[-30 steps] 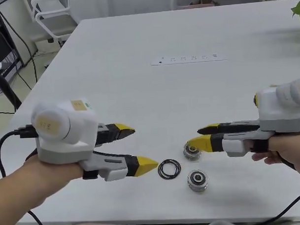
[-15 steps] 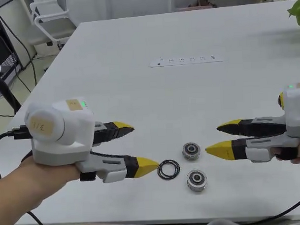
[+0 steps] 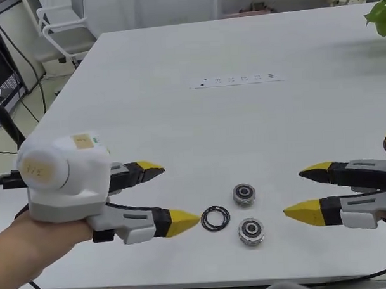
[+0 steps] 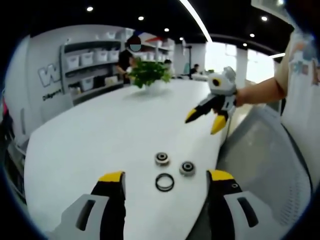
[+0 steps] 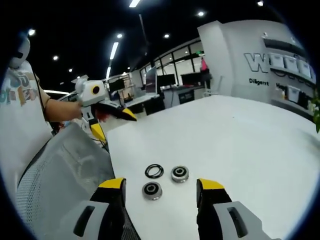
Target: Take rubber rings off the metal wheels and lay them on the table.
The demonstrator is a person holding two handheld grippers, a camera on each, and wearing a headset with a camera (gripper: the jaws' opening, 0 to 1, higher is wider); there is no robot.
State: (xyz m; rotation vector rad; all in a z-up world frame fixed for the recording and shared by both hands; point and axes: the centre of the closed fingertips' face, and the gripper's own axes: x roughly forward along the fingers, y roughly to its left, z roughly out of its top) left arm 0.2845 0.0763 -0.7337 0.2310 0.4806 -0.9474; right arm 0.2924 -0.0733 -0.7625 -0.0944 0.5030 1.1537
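Note:
Two small metal wheels lie on the white table (image 3: 179, 119): one farther wheel (image 3: 244, 193) and one nearer wheel (image 3: 251, 230). Black rubber rings (image 3: 215, 218) lie flat just left of them, stacked or overlapping. My left gripper (image 3: 172, 194) is open, its yellow tips a little left of the rings. My right gripper (image 3: 304, 192) is open too, off to the right of the wheels, holding nothing. In the left gripper view the rings (image 4: 164, 182) and wheels (image 4: 161, 158) (image 4: 187, 168) lie ahead of the jaws. The right gripper view shows the rings (image 5: 154, 171) and both wheels (image 5: 179, 173) (image 5: 152, 190).
A white power strip (image 3: 236, 80) lies farther back on the table. An office chair (image 3: 55, 22) stands beyond the far left corner. Plant leaves (image 3: 380, 8) show at the far right edge. The table's front edge runs just below the grippers.
My right gripper has drawn back to the right, away from the farther wheel. My left gripper has shifted slightly left and down. Wheels and rings have stayed put.

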